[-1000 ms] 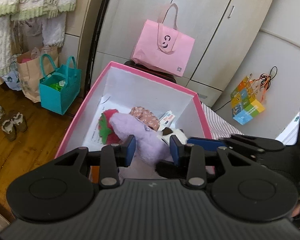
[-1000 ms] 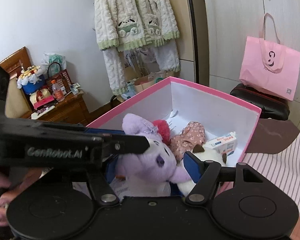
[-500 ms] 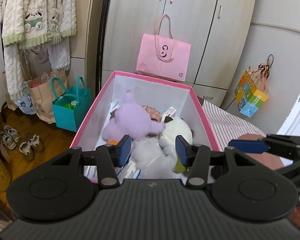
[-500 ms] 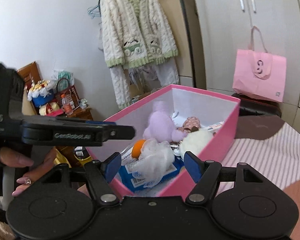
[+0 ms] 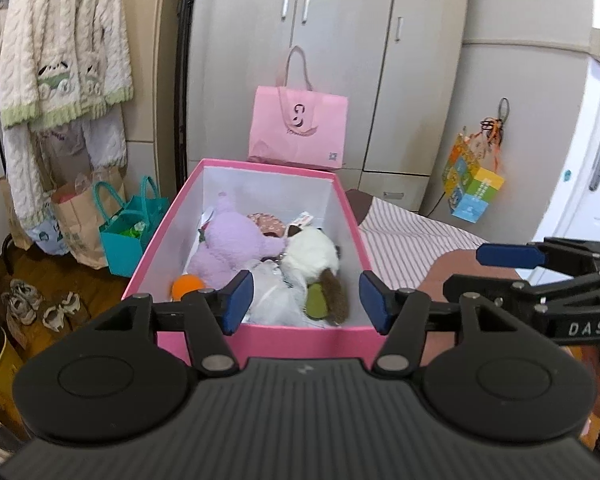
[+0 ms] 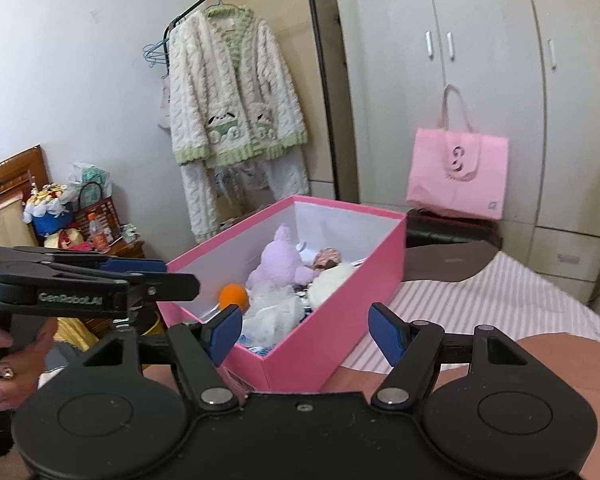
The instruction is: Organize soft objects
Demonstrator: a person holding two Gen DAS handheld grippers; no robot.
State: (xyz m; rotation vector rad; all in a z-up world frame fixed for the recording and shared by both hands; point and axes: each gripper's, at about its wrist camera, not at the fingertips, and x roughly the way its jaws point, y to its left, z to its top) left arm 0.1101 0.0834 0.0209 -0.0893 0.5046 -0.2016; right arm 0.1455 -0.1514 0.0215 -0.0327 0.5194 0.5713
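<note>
A pink box (image 5: 260, 338) (image 6: 332, 320) with white inner walls sits on a striped bed. Inside lie a purple plush (image 5: 228, 246) (image 6: 278, 262), a white and brown plush (image 5: 314, 258) (image 6: 332, 282), an orange ball (image 5: 186, 286) (image 6: 233, 296) and a white fluffy bundle (image 5: 274, 296) (image 6: 272, 314). My left gripper (image 5: 306, 302) hovers before the box's near end, its jaws opening with nothing between the pads. My right gripper (image 6: 305, 334) stands open and empty near the box's front corner. Each gripper shows at the edge of the other's view.
A pink tote bag (image 5: 298, 132) (image 6: 458, 174) leans on grey wardrobe doors behind the box. A cream cardigan (image 6: 230, 98) hangs at the left. Paper and teal bags (image 5: 128, 226) and shoes (image 5: 40, 306) stand on the wooden floor. A colourful bag (image 5: 472, 188) hangs at the right.
Both grippers pulled back from inside the box to its near side. The left gripper let go of the purple plush, which now lies in the box, and its jaws widened.
</note>
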